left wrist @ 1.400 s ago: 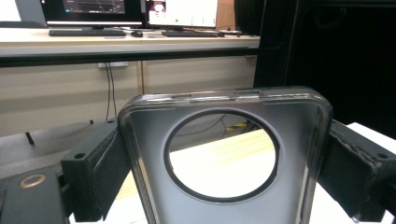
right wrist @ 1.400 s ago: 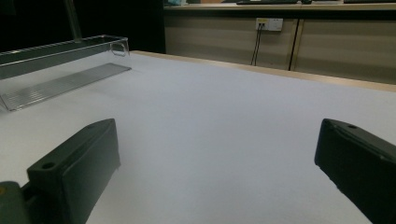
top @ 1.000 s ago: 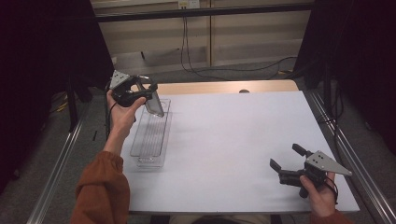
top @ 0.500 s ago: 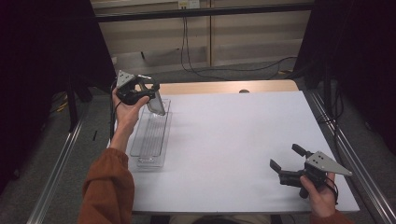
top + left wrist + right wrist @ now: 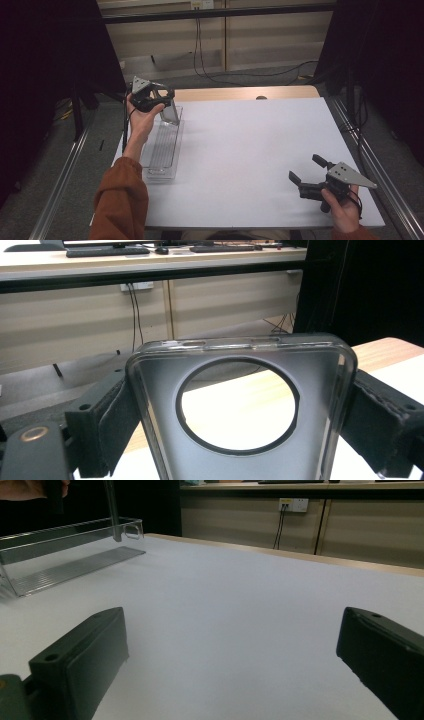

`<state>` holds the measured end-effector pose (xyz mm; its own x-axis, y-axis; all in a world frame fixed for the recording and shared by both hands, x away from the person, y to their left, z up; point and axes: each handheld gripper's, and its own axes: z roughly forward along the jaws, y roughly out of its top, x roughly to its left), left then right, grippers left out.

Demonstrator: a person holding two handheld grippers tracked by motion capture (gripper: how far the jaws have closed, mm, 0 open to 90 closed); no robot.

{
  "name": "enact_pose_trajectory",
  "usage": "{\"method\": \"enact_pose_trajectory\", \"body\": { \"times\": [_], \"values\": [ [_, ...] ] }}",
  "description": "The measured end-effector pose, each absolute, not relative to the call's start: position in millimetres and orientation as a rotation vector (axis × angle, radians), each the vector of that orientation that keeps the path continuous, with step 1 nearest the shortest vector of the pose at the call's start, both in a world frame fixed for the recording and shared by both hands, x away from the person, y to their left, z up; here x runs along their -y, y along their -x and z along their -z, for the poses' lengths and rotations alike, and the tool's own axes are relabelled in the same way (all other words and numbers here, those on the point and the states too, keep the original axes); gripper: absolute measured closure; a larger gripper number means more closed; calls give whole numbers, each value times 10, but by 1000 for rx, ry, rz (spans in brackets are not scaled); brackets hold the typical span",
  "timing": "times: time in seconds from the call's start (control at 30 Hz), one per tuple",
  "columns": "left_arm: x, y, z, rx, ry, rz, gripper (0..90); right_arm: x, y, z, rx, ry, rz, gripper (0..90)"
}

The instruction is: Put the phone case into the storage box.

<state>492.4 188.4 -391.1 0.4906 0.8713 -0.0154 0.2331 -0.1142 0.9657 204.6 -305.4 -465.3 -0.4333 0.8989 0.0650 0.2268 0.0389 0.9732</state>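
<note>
— Where is the phone case (image 5: pixel 240 425) right now?

— You have it clamped in your left gripper (image 5: pixel 167 102), one black jaw pressed on each long edge. In the left gripper view it stands between the jaws with its big round camera opening facing you. From the high view the phone case (image 5: pixel 171 112) hangs down from the gripper, above the far end of the clear tray (image 5: pixel 162 150), by the far left corner of the table (image 5: pixel 250 150). Whether its lower edge touches the tray, I cannot tell.

— And the tray itself?

— It lies along the left edge of the table, long side running from near to far. In the right gripper view the tray (image 5: pixel 65 550) sits well off, toward the upper left.

— What about my other hand?

— Your right gripper (image 5: pixel 306 175) is low near the right corner on your side, well apart from the tray. Its jaws are spread wide with nothing between them but the white tabletop (image 5: pixel 240 610).
</note>
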Motion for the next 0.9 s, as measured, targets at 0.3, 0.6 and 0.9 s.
{"method": "enact_pose_trajectory", "body": {
  "times": [0.3,0.6,0.9],
  "values": [
    [-1840,-4968,3981,-991,-1623,-711,108,3056,-2045,4654,-1722,-1140,-1433,0],
    [-1868,-5003,4032,-1017,-1639,-718,107,3059,-2043,4656,-1729,-1140,-1436,0],
    [-1842,-5029,4079,-1024,-1657,-741,107,3065,-2040,4659,-1736,-1137,-1437,0]
  ]
}}
